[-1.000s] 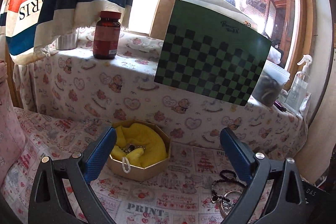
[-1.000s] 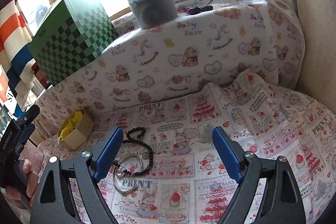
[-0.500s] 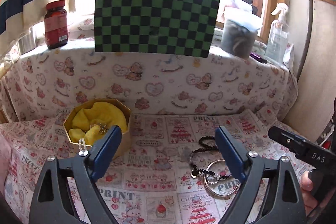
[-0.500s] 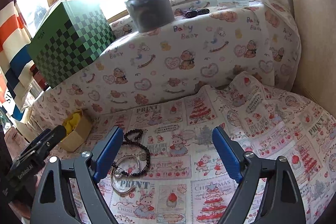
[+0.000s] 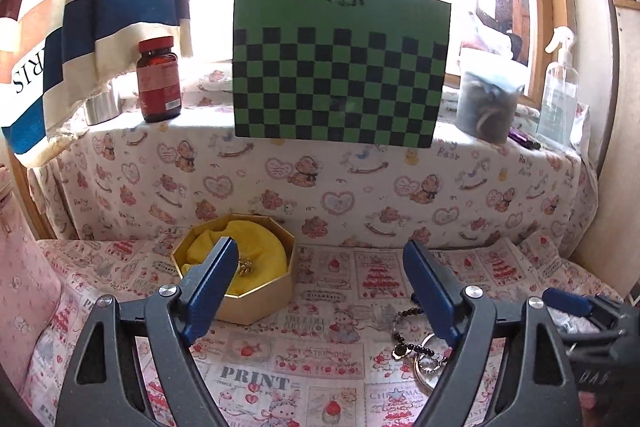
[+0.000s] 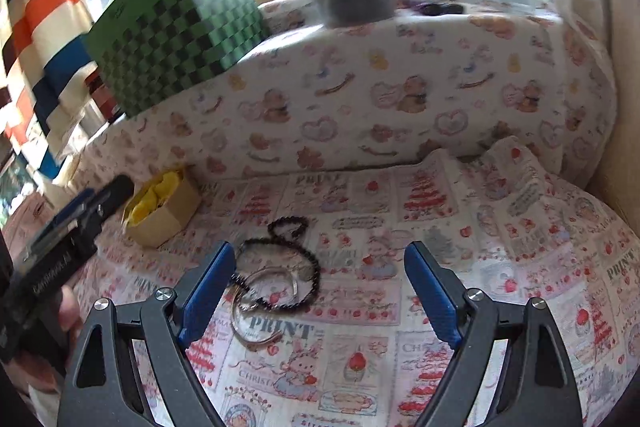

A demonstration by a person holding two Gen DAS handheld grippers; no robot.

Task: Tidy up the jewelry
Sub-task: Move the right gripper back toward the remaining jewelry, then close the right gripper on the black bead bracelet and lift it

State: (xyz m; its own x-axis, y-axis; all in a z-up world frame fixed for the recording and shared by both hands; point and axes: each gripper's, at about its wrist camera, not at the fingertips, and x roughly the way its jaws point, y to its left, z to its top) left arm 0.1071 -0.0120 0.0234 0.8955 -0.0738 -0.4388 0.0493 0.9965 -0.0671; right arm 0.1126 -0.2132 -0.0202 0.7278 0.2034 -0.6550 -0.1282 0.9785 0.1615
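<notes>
Hovering wide open and empty, both tongs, left [image 5: 320,267] and right [image 6: 318,269], haven't picked anything; beads [image 6: 294,259] and bangle [image 6: 264,303] lie at right's eleven o'clock, needing a grasp toward the box [image 6: 160,211].

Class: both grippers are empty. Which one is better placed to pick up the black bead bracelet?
Right. The right gripper is open with the bead bracelet just ahead, inside its left finger; the left gripper faces the gold box.

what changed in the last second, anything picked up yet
Nothing picked up. The left gripper swung right, then partly back, now facing the gold box. The right gripper barely shifted. Both stay open and empty; the black bead bracelet and silver bangle lie unmoved on the cloth.
</notes>
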